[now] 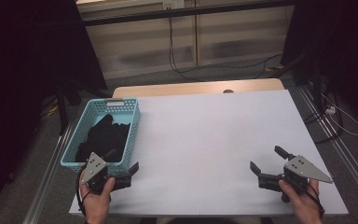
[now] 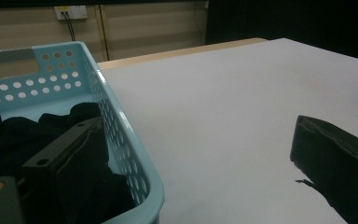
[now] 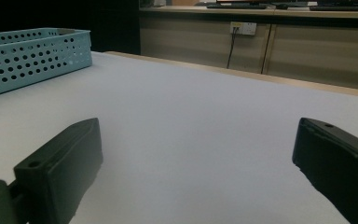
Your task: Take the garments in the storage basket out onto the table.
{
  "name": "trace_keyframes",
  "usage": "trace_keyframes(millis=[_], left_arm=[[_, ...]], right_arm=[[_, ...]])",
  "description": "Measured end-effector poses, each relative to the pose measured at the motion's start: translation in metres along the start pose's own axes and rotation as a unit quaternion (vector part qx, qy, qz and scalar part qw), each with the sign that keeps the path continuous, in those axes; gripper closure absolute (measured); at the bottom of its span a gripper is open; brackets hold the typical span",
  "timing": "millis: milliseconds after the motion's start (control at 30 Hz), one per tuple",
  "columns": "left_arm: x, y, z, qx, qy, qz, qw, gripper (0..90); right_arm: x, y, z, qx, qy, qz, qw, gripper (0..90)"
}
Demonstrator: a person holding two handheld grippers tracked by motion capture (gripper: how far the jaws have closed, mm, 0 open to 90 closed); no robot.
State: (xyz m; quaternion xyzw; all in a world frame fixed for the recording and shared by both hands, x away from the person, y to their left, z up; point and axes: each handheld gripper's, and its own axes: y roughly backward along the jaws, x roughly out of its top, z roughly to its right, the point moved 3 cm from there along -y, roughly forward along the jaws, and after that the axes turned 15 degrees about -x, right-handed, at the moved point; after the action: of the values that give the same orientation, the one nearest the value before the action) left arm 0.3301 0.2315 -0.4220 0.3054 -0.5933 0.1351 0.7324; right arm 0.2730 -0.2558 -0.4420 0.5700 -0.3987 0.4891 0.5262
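Note:
A light blue perforated basket (image 1: 134,125) stands at the left of the white table top (image 1: 214,126). Black cloth (image 1: 101,136) lies bunched inside it. My left gripper (image 1: 122,159) is open at the basket's near right corner, one jaw over the cloth and the other over the table. In the left gripper view the basket wall (image 2: 121,128) runs between the jaws of the left gripper (image 2: 196,140), with the cloth (image 2: 9,140) beside the left jaw. My right gripper (image 1: 265,157) is open and empty, low over the table's near right. In the right gripper view the right gripper (image 3: 198,133) faces bare table, the basket (image 3: 32,56) far off.
A wooden table edge (image 1: 196,87) shows beyond the white sheet. Cables (image 1: 182,70) trail over the floor behind the table. Dark stands (image 1: 314,79) flank the table on both sides.

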Motion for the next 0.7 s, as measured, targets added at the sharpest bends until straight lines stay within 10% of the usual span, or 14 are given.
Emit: trace_keyframes(millis=[700], left_arm=[[0.02,0.012,-0.017,0.006,0.003,-0.007,1.0,4.0]], right_arm=[[0.002,0.0,-0.002,0.001,-0.002,0.002,1.0,0.8]])
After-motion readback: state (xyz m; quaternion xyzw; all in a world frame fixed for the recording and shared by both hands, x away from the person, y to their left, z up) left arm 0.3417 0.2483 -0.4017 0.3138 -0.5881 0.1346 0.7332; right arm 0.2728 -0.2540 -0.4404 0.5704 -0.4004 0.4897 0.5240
